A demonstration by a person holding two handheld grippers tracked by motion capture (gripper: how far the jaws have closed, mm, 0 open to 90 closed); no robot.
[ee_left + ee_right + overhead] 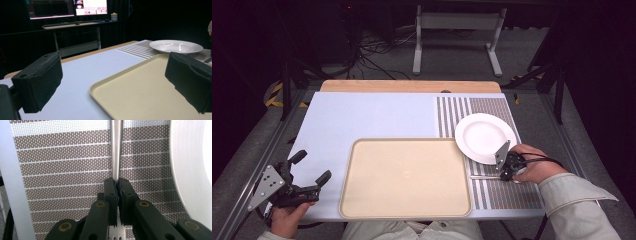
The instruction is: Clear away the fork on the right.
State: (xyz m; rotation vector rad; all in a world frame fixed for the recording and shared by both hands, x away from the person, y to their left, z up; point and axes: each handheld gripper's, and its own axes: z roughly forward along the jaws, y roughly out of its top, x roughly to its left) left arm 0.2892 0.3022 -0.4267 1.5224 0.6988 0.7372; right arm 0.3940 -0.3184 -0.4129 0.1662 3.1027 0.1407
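On placemat (pixel 499 192): right gripper (pixel 507 169) clamps utensil handle (pixel 116 150) beside bare plate (pixel 485 138); left gripper (pixel 312 170) spread; tray (pixel 404 177) bare.

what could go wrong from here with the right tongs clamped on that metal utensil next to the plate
1. The right tongs pinch the thin metal utensil on a narrow, smooth stretch of handle; it may pivot or slip when lifted.
2. The white plate lies right beside the grip, so a swing could knock its rim.
3. The utensil lies flat on the striped placemat; dragging rather than lifting might shift the mat.
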